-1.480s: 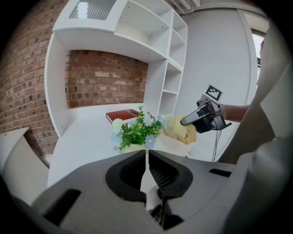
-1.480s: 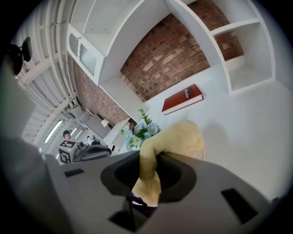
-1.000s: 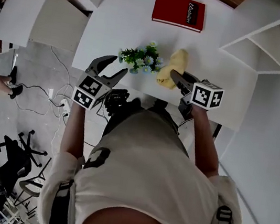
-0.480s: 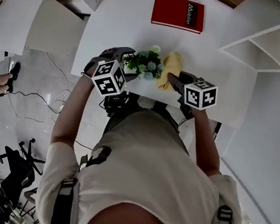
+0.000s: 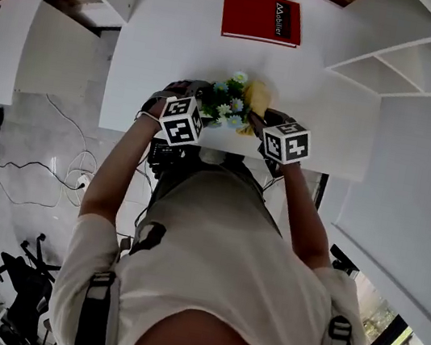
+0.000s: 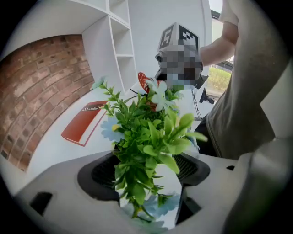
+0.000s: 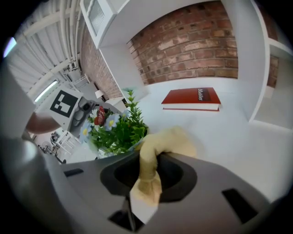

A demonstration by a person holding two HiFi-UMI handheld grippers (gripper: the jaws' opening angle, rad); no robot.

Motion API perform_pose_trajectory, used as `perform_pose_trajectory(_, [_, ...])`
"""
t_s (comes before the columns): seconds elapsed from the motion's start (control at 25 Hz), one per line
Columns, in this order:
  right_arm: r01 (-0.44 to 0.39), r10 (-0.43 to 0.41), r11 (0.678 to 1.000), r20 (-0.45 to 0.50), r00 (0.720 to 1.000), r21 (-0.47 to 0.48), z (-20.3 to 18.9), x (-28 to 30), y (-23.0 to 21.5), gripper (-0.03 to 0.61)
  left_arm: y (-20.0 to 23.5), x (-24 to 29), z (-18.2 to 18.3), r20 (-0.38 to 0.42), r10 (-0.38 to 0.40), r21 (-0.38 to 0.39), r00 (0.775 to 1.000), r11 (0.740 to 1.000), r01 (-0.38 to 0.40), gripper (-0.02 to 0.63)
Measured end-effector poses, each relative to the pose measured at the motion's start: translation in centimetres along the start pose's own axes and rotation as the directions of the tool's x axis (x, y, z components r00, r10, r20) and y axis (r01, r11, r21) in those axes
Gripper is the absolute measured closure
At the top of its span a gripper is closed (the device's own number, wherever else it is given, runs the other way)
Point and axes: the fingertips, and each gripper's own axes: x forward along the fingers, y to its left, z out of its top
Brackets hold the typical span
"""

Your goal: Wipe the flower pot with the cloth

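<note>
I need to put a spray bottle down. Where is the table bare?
Bare table lies between the red book and the potted plant, also left of it to the table's edge, and right of the cloth towards the shelving. Near edge is crowded: plant, cloth, left gripper, right gripper.

flower pot (image 5: pixel 225 102) 1 | cloth (image 5: pixel 255 99) 1 | red book (image 5: pixel 262 18) 1 | grippers 2: left gripper (image 6: pixel 144 170), right gripper (image 7: pixel 153 167)
</note>
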Motion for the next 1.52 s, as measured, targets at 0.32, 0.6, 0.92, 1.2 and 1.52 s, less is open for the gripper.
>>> perform_pose_trajectory(0.32, [-0.028, 0.030, 0.996, -0.018, 0.999, 0.086, -2.6, 3.2, -0.1, 0.477, 0.3, 0.9, 0.0, 0.020, 0.090, 0.018, 0.996, 0.996, -0.091, 0.261])
perform_pose_trajectory(0.6, [-0.036, 0.044, 0.994, -0.067, 0.997, 0.105, -4.3, 4.6, -0.5, 0.477, 0.5, 0.9, 0.0, 0.032, 0.120, -0.014, 0.992, 0.993, -0.119, 0.261])
perform_pose_trajectory(0.92, [-0.089, 0.106, 0.978, -0.082, 0.991, 0.187, -5.2, 3.3, 0.1, 0.477, 0.3, 0.7, -0.1, 0.027, 0.124, -0.056, 0.992, 0.991, -0.122, 0.261])
perform_pose_trajectory(1.2, [-0.205, 0.192, 0.956, 0.082, 0.978, 0.211, 0.7, -0.4, 2.1, 0.477, -0.1, 0.6, 0.3, 0.043, 0.127, -0.087, 0.991, 0.989, -0.122, 0.261])
perform_pose_trajectory(1.52, [-0.176, 0.162, 0.946, 0.071, 0.984, 0.273, -1.8, 1.6, 1.8, 0.477, -1.1, 0.3, 0.0, 0.034, 0.135, -0.117, 0.990, 0.985, -0.130, 0.261])
